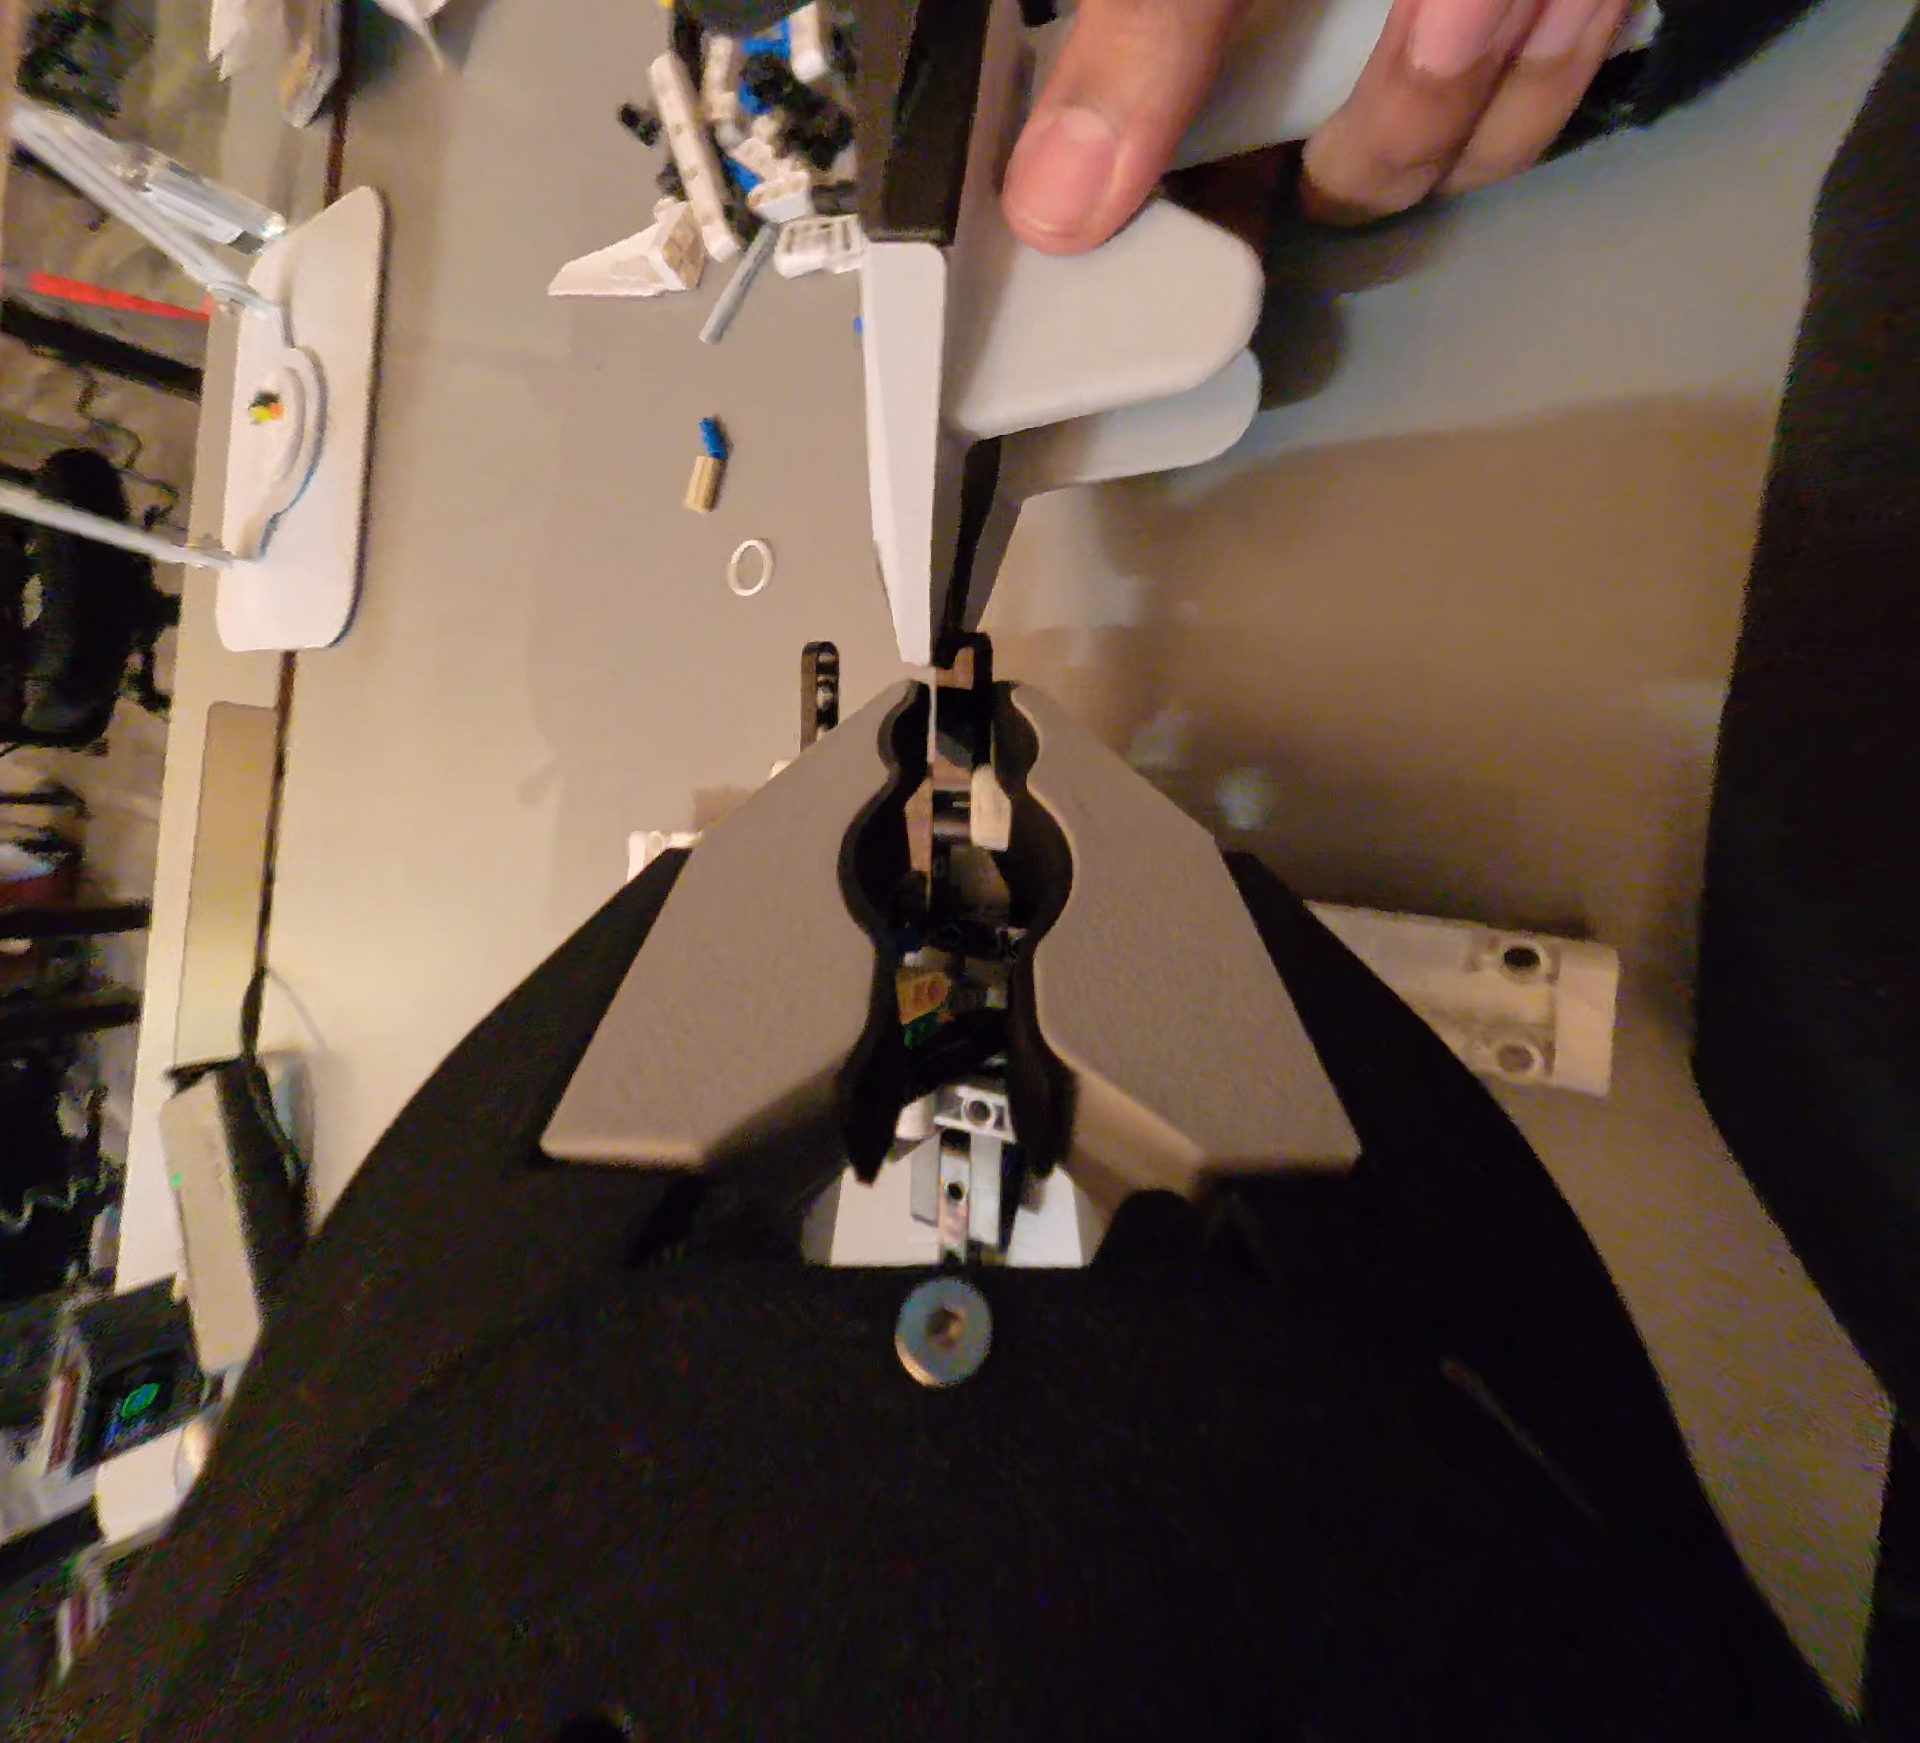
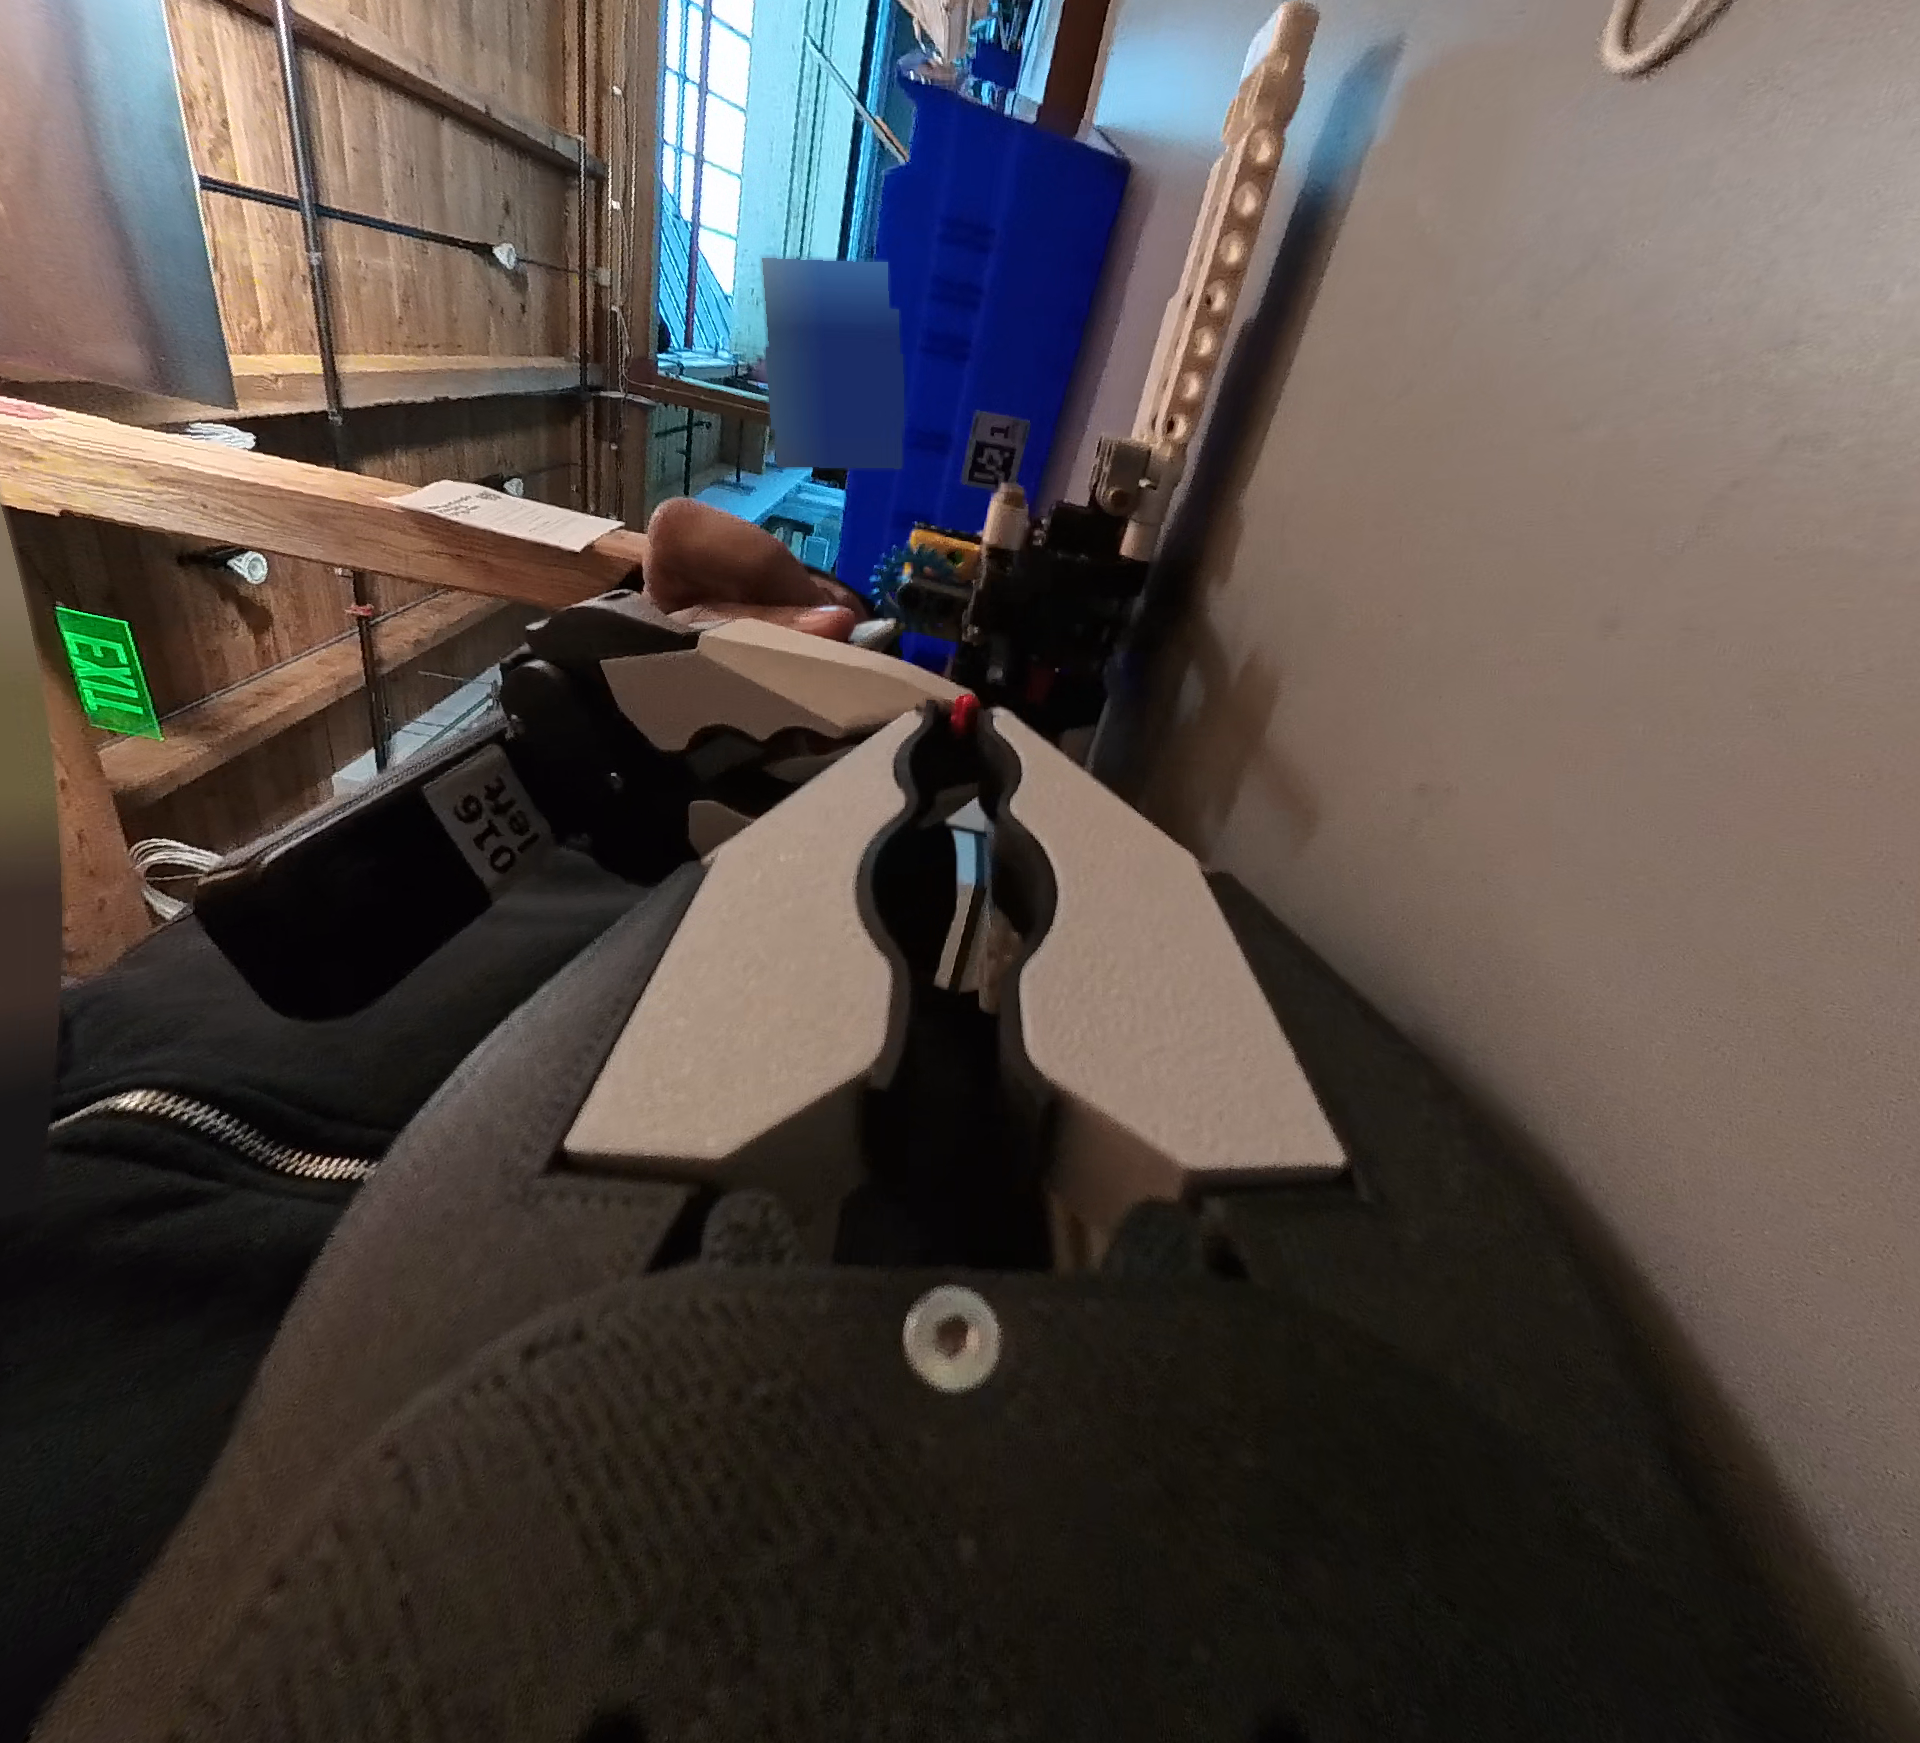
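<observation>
The left gripper (image 1: 951, 691), with matte grey wedge-shaped fingers, has its jaws closed on a dark, blocky plastic brick assembly (image 1: 961, 820) of black, tan and white parts. The right gripper (image 2: 961, 727) meets it tip to tip above the smooth grey bench (image 1: 540, 613), jaws nearly shut on a tiny red plastic piece (image 2: 965, 708). Nearby lie a thin white ring (image 1: 750, 567), a tan-and-blue pin (image 1: 707, 467) and a heap of white bricks (image 1: 748, 155).

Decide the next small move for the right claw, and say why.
Probably ease the right claw forward a touch: a small red peg sits at its tips, which meet the brick model gripped in the left claw, so only a gentle push seems left.
</observation>
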Tool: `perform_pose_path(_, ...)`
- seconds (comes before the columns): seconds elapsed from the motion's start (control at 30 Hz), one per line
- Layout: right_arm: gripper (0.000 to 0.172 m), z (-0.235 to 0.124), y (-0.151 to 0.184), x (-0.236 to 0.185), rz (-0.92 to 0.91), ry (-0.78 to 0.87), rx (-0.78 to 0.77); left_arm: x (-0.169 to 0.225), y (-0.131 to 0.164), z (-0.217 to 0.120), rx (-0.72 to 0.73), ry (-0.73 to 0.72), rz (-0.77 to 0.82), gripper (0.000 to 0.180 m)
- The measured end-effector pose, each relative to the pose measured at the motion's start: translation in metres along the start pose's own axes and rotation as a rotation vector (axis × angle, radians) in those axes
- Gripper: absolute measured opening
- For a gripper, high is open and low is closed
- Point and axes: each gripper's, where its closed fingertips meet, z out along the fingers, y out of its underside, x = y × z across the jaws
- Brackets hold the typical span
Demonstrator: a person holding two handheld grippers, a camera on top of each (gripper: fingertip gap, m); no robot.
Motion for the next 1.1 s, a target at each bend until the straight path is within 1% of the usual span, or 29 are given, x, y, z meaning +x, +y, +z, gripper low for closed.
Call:
perform_pose_path(0.07,0.005,0.000,-0.007,-0.001,-0.019,0.003,0.047,-0.012,0.002,-0.010,-0.010,-0.059,-0.063,0.019)
perform_pose_path(0.17,0.005,0.000,-0.010,0.000,-0.043,0.026,0.073,-0.024,0.005,-0.030,0.016,-0.102,-0.270,0.020)
perform_pose_path(0.3,0.005,-0.001,-0.012,0.002,-0.065,0.054,0.099,-0.012,-0.001,-0.052,0.143,-0.023,-0.669,0.030)
perform_pose_path(0.37,0.005,0.000,-0.011,0.002,-0.085,0.065,0.098,-0.005,0.006,-0.058,0.181,-0.005,-0.870,0.031)
perform_pose_path(0.43,0.005,0.000,-0.009,0.002,-0.107,0.080,0.094,0.005,0.014,-0.060,0.194,0.018,-1.028,0.035)
perform_pose_path(0.47,0.005,0.000,-0.007,0.001,-0.117,0.087,0.092,0.012,0.016,-0.060,0.196,0.036,-1.070,0.031)
perform_pose_path(0.53,0.005,0.000,-0.002,0.001,-0.133,0.097,0.081,0.023,0.023,-0.057,0.160,0.041,-1.097,0.022)
perform_pose_path(0.6,0.005,0.003,0.005,0.000,-0.150,0.103,0.061,0.026,0.036,-0.050,0.082,0.001,-1.060,0.017)
perform_pose_path(0.67,0.005,0.007,0.016,-0.003,-0.174,0.105,0.028,0.017,0.057,-0.046,-0.006,-0.081,-1.016,0.019)
perform_pose_path(0.7,0.005,0.011,0.022,-0.005,-0.187,0.105,0.006,0.010,0.065,-0.046,-0.018,-0.109,-1.003,0.014)
perform_pose_path(0.77,0.006,0.021,0.035,-0.009,-0.217,0.098,-0.040,-0.004,0.075,-0.046,-0.011,-0.123,-1.006,0.013)
perform_pose_path(0.8,0.005,0.029,0.044,-0.011,-0.229,0.085,-0.083,-0.011,0.080,-0.046,-0.003,-0.131,-1.014,0.014)
perform_pose_path(0.83,0.000,0.037,0.055,-0.015,-0.240,0.065,-0.139,-0.017,0.088,-0.045,-0.013,-0.137,-1.017,0.018)
perform_pose_path(0.9,0.000,0.050,0.075,-0.019,-0.266,0.047,-0.244,-0.022,0.099,-0.045,-0.043,-0.117,-1.023,0.019)
perform_pose_path(0.93,0.005,0.052,0.078,-0.020,-0.301,0.058,-0.262,-0.024,0.100,-0.050,-0.035,-0.107,-1.036,0.019)
perform_pose_path(1.0,0.012,0.050,0.072,-0.026,-0.412,0.079,-0.251,-0.029,0.099,-0.066,0.024,-0.143,-1.063,0.020)
perform_pose_path(1.07,0.013,0.044,0.059,-0.034,-0.594,0.119,-0.219,-0.027,0.099,-0.081,0.092,-0.159,-1.121,0.019)
perform_pose_path(1.1,0.013,0.042,0.052,-0.035,-0.710,0.158,-0.212,-0.021,0.097,-0.086,0.131,-0.140,-1.175,0.020)
